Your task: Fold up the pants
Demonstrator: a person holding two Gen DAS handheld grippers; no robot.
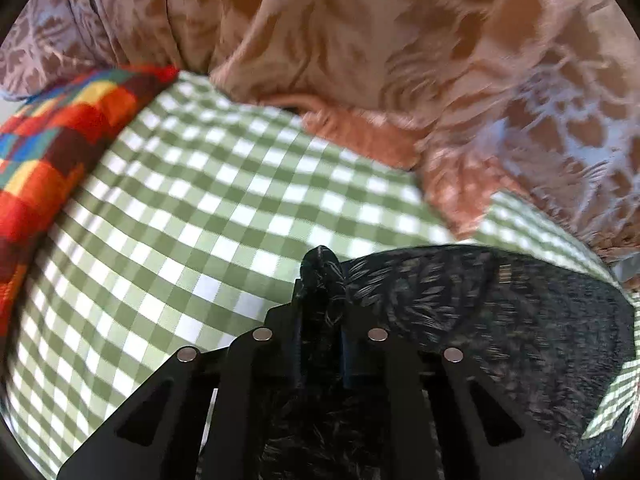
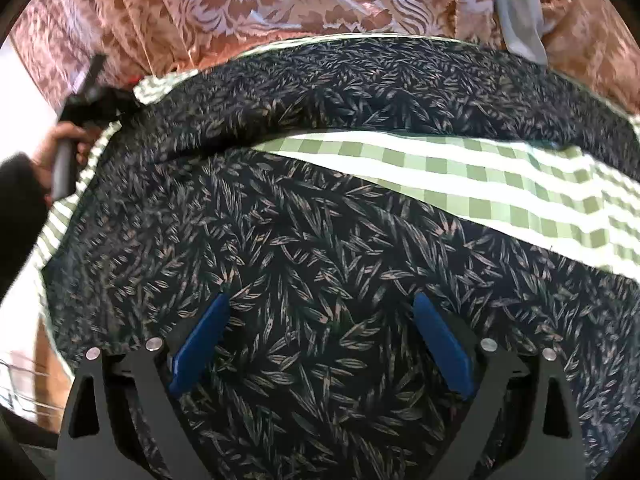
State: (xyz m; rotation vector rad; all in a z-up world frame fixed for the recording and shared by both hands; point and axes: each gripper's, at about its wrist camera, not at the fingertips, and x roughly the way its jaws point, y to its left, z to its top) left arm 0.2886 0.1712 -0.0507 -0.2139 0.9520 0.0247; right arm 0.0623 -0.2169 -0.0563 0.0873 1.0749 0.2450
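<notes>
With the left gripper [image 1: 320,280] pinching a pants [image 2: 304,248] corner and the right gripper [image 2: 320,344] wide above the fabric, the first fold seems underway; next, grasp the matching edge.

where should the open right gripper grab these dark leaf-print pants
Grip the near leg's edge of the dark leaf-print pants, where it meets the green checked cloth. Come from above: the right gripper hovers open over flat fabric, with only that edge free.
</notes>
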